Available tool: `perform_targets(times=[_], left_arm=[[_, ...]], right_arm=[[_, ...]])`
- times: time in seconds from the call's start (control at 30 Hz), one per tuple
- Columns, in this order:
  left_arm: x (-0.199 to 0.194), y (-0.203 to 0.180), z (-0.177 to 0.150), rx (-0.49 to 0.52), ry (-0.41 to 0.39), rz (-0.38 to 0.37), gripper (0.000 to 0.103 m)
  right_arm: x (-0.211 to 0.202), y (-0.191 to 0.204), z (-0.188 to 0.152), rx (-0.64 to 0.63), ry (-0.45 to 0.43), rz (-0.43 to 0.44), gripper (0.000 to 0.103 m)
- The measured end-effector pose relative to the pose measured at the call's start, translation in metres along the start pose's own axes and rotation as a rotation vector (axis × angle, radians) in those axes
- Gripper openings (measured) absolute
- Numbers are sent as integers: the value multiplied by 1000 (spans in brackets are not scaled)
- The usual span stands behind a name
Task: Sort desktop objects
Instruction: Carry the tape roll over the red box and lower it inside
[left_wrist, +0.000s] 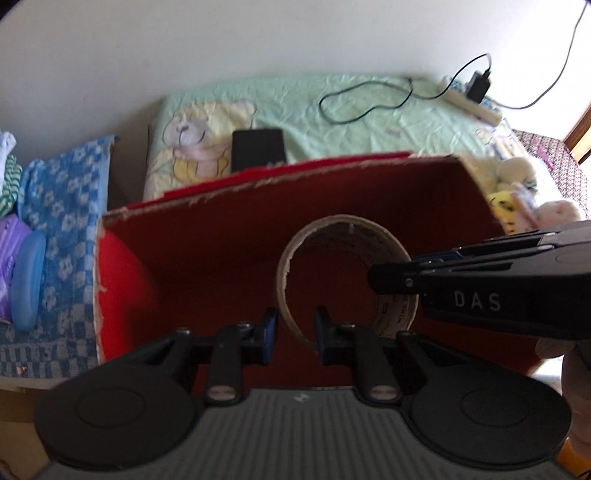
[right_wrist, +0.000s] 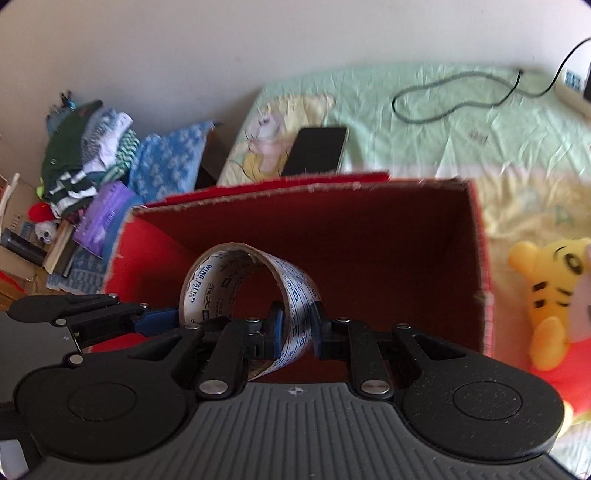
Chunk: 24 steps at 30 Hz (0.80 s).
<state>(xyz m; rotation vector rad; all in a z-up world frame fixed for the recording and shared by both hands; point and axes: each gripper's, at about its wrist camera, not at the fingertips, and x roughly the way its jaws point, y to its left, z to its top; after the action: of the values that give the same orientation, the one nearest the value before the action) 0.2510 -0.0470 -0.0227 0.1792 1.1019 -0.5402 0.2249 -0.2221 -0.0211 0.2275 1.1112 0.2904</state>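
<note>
Tape roll (right_wrist: 236, 288) hangs over the open red box (left_wrist: 221, 243), pinched on two sides. Left claw (left_wrist: 295, 328) and right claw (right_wrist: 297, 328) are both squeezed tight on its ring

Tape roll (right_wrist: 243, 295), nearly spent cardboard ring with blue print, upright, above open red box (right_wrist: 369, 240), clamped at two rim points.
</note>
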Motion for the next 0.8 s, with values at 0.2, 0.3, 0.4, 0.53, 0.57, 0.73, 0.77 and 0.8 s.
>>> perform_targets(times=[0.2, 0.3, 0.4, 0.53, 0.57, 0.73, 0.77, 0.8], left_arm=[[18, 21, 1, -15, 55, -2, 18], [18, 32, -1, -32, 63, -24, 25], [14, 38, -6, -38, 56, -46, 28], [7, 39, -16, 0, 41, -56, 28], [5, 40, -18, 5, 40, -53, 28], [-1, 46, -29, 3, 44, -131, 28], [0, 46, -30, 5, 48, -133, 28], [1, 46, -31, 3, 51, -134, 28]], right_arm=[[37, 3, 6, 53, 113, -5, 14], [45, 5, 8, 71, 149, -3, 11], [52, 8, 13, 87, 170, -8, 9], [64, 15, 17, 74, 197, -42, 10], [68, 16, 18, 78, 207, -46, 9], [77, 14, 26, 156, 195, -34, 10], [79, 14, 27, 170, 193, -28, 11], [79, 14, 27, 179, 191, -21, 12]])
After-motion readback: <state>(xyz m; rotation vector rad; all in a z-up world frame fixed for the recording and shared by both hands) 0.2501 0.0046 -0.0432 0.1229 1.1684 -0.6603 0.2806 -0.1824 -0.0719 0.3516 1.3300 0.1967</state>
